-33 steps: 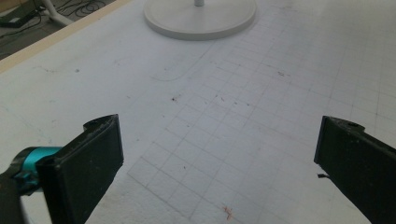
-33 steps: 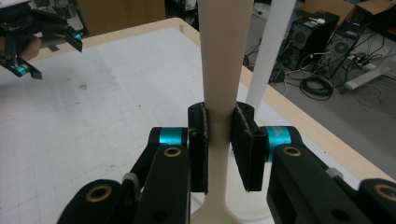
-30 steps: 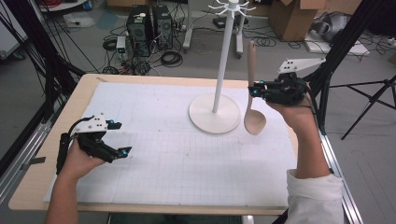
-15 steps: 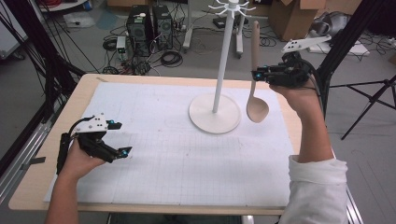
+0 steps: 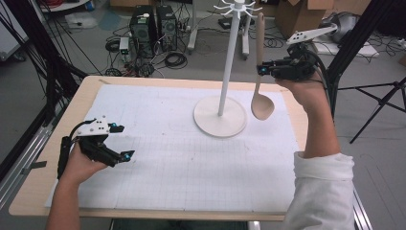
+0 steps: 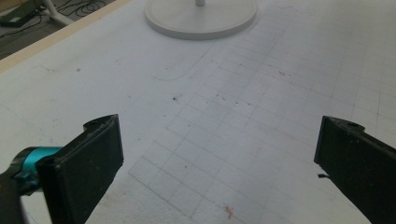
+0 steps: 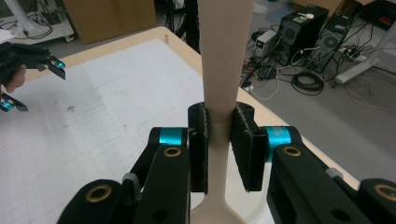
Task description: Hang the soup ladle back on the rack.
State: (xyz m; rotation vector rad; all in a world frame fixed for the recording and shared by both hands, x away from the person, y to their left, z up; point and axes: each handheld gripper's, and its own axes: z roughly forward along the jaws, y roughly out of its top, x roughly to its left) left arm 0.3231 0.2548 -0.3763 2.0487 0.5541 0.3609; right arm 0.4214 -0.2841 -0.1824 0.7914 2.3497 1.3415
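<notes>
The right tool [image 5: 268, 68] pinches a wooden spoon [image 5: 261, 72] by its handle, well above the desk [image 5: 143, 81]. In the right gripper view the 2 black jaws press on either side of the flat handle [image 7: 219, 70], which rises straight up between them, while the neck widens toward the bowl below the jaws. In the high view the spoon hangs upright with its bowl down, just right of the white stand [image 5: 225, 72] — the bowl sits in the air near the rim of the stand's round base [image 5: 220, 117], and the handle tip reaches up close to the hooks [image 5: 234, 6] at the top of the pole. Spoon and hooks look apart, though how far cannot be told.

The left tool [image 5: 119, 141] rests low on the white grid mat [image 5: 191, 163] at the left side of the desk, well apart from the stand. Its jaws are spread wide — the left gripper view shows bare mat between them and the stand's base [image 6: 201, 21] farther ahead.

A cardboard box [image 7: 109, 18] stands on the floor beyond the desk; 2 computer towers [image 5: 153, 26] stand there too.
</notes>
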